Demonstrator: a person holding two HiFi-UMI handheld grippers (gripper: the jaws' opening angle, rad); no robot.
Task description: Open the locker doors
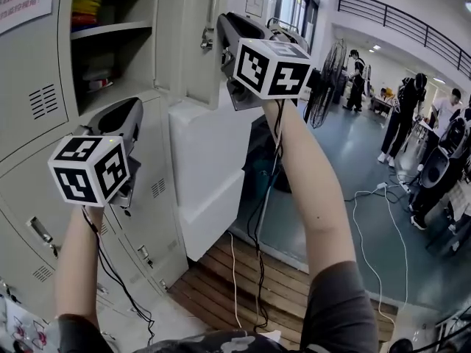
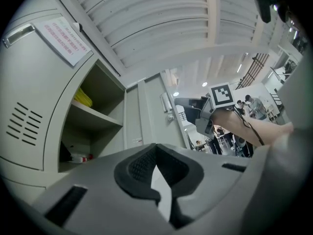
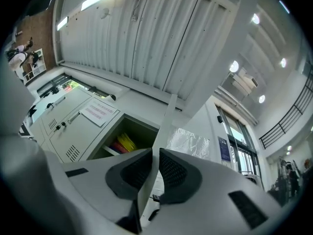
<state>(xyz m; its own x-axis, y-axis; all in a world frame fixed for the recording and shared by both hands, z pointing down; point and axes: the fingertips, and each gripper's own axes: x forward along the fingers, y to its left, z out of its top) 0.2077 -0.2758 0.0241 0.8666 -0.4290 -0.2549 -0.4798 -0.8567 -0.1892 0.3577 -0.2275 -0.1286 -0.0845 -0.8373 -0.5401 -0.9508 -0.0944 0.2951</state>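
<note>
The grey lockers [image 1: 29, 101] fill the left of the head view. One upper locker door [image 1: 193, 43] stands swung out, showing shelves [image 1: 110, 28] with yellow and red items. My right gripper [image 1: 221, 48] is raised at this door's free edge, just below its handle [image 1: 210, 20]. In the right gripper view the thin door edge [image 3: 168, 116] runs between the pads, and the right gripper [image 3: 155, 163] is shut on it. My left gripper [image 1: 131, 116] hovers lower left before a closed locker door [image 1: 158, 190]. In its own view the left gripper [image 2: 155, 153] is shut and holds nothing.
A white cabinet [image 1: 210, 175] stands right of the lockers, over a wooden floor grating [image 1: 257, 271]. Cables [image 1: 368, 219] trail across the blue floor. A standing fan [image 1: 327, 79] and several people [image 1: 405, 116] are at the far right. A paper notice [image 2: 63, 38] hangs on a closed upper door.
</note>
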